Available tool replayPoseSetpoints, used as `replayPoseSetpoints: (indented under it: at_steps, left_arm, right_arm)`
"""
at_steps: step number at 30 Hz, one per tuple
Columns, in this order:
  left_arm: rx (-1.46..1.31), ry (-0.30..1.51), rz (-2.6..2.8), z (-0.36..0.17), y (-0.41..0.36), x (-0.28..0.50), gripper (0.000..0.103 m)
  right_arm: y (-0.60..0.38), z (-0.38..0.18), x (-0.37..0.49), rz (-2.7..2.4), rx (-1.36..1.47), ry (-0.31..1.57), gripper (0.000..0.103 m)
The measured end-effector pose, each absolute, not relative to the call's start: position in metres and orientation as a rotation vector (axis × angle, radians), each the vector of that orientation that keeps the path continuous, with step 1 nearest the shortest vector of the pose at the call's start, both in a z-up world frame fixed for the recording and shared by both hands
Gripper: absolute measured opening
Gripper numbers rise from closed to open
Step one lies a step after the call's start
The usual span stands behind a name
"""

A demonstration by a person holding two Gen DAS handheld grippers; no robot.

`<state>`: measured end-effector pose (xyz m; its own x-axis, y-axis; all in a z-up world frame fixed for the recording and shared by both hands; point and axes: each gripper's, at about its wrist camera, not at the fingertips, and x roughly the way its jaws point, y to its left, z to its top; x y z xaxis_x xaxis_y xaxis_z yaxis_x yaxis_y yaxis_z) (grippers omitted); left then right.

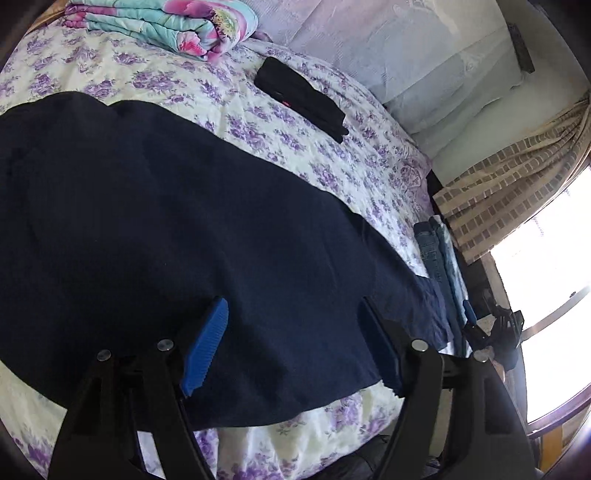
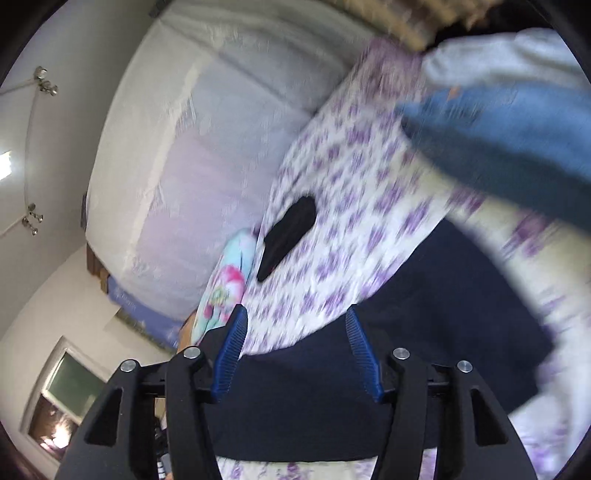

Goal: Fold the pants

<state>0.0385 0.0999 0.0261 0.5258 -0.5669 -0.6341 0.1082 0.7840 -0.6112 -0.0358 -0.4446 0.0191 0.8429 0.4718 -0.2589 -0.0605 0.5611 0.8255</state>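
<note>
The left gripper [image 1: 295, 332] is seen with its two blue fingers [image 1: 207, 343] spread wide apart, and nothing is held between them. It is placed just above the near edge of the dark blue pants [image 1: 166, 221]. The pants are laid flat across the bed sheet [image 1: 295, 140], which is white with purple flowers. A strip of sheet is seen below the pants' near edge.

The right gripper [image 2: 295, 350] is also seen with its blue fingers [image 2: 231, 354] spread apart and nothing held between them. It is placed over the same dark blue pants [image 2: 424, 332], which fill the lower part of the right wrist view. That view is blurred. The right gripper [image 1: 491, 328] can be seen in the left wrist view too, far off to the right by the end of the pants.

Past the pants, a small black folded cloth [image 1: 301, 98] is laid on the sheet. A folded blanket [image 1: 166, 26] with pink and light blue flowers is set at the far side of the bed. Folded blue jeans [image 1: 437, 251] are laid at the bed's right edge. A checked curtain [image 1: 509, 184] is hung beside a bright window [image 1: 546, 277].
</note>
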Motion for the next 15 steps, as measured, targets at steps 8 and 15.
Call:
replayPoseSetpoints:
  at_steps: [8, 15]
  left_arm:
    - [-0.568, 0.974, -0.388, 0.0, 0.135, 0.029, 0.023]
    - [-0.502, 0.835, -0.39, 0.038, 0.103, 0.013, 0.084]
  right_arm:
    - [-0.445, -0.062, 0.015, 0.333, 1.158, 0.676, 0.018]
    - [-0.48, 0.002, -0.08, 0.199, 0.965, 0.527, 0.063]
